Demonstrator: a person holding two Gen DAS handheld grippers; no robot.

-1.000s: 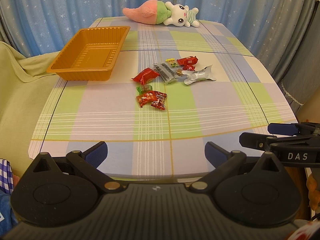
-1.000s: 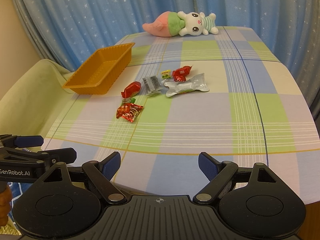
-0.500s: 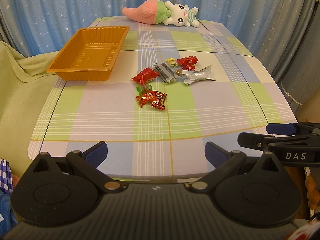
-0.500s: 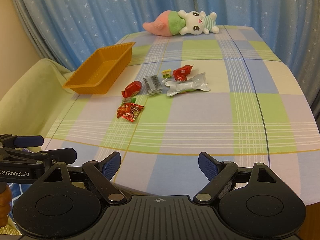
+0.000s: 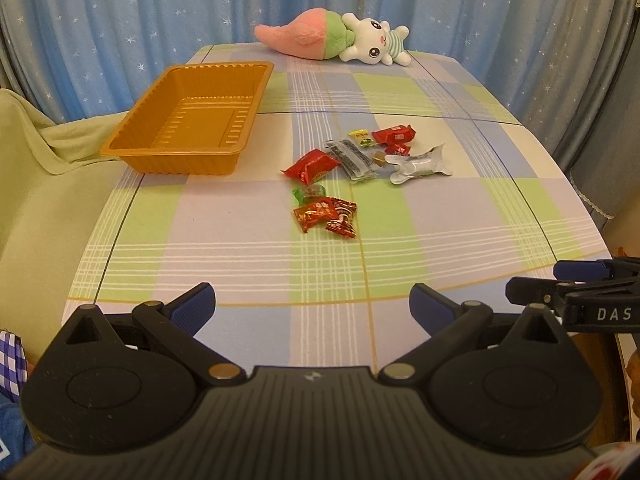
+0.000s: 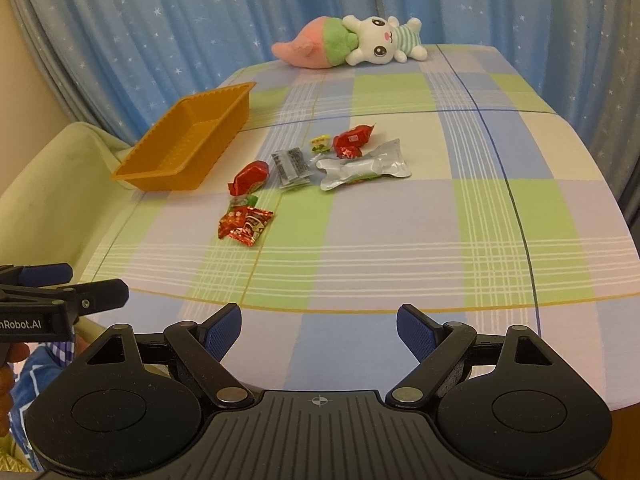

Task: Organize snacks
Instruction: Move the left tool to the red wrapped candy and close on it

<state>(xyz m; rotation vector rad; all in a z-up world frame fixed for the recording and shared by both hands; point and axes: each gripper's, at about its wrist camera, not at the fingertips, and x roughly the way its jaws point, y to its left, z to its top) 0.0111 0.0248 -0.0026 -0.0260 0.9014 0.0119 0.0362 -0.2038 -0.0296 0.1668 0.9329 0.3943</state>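
Several wrapped snacks lie loose in the middle of the checked tablecloth: a red packet (image 5: 311, 165) (image 6: 249, 176), red candies (image 5: 325, 217) (image 6: 245, 224), a grey sachet (image 5: 352, 157) (image 6: 291, 167), a silver pouch (image 5: 419, 164) (image 6: 363, 166) and more red packets (image 5: 394, 136) (image 6: 352, 140). An empty orange tray (image 5: 176, 162) (image 6: 160, 176) stands at the left. My left gripper (image 5: 312, 304) and right gripper (image 6: 319, 326) are both open and empty, held over the table's near edge, well short of the snacks.
A pink and white plush rabbit (image 5: 332, 42) (image 6: 352, 46) lies at the table's far edge. Blue starred curtains hang behind. A pale green cloth-covered seat (image 5: 44, 184) sits left of the table. Each gripper shows at the side of the other's view.
Both grippers have moved slightly forward and up toward the table. Nothing on the table has moved.
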